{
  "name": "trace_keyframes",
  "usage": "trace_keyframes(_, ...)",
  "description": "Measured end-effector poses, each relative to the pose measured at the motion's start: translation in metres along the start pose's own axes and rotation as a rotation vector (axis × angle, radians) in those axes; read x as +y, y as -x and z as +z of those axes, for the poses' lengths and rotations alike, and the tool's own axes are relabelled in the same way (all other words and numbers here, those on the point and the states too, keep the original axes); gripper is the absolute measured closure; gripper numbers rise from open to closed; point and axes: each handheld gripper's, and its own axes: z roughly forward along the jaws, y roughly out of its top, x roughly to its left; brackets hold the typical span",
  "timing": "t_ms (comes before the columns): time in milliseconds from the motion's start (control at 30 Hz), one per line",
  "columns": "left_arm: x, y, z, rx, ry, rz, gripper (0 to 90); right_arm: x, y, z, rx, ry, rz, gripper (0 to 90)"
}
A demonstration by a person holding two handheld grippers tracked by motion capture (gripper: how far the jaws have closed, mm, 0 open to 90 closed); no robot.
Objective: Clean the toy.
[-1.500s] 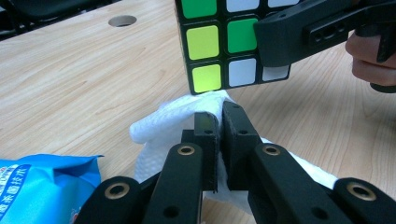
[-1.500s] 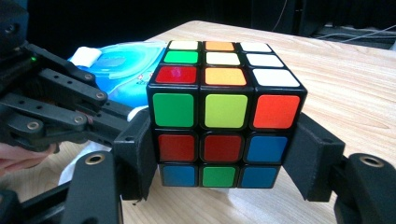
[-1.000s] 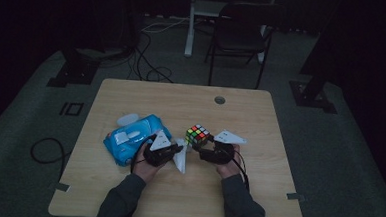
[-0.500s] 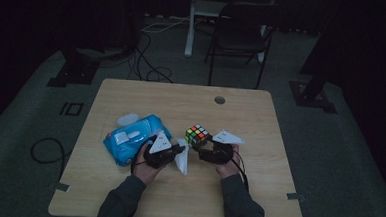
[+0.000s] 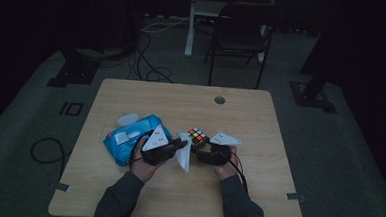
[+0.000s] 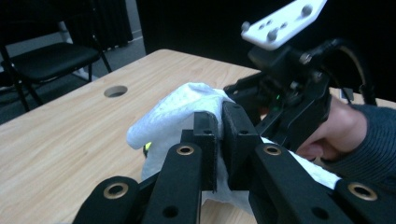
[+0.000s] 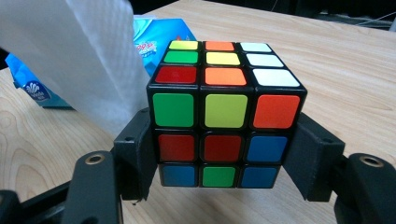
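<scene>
Cube [image 7: 227, 112] squeezed tight in right gripper [image 7: 224, 161], white wipe [image 6: 177, 109] pinched in left gripper [image 6: 220, 140], right beside cube; picking up done, rubbing clean probably left

Left gripper [image 6: 219, 135] pinches a white wet wipe [image 6: 175, 109] between closed jaws; the right gripper [image 6: 289, 93] sits just beyond, over a wooden table [image 6: 60, 135].
</scene>
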Motion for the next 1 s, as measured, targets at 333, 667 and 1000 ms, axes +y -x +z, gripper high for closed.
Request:
trace_keyframes(333,0.001,-0.011,0.019,0.021,-0.026,-0.005,85.4,-0.001,-0.004,0.001,0.013,-0.003,-0.008,34.4)
trace_keyframes(667,-0.014,-0.023,0.037,0.086,-0.1,-0.038,72.5,0.0,-0.005,-0.003,0.017,0.005,-0.014,34.5)
trace_keyframes(1000,-0.012,-0.026,0.037,0.041,-0.09,-0.088,57.8,0.001,-0.008,-0.005,0.014,0.021,-0.042,34.6)
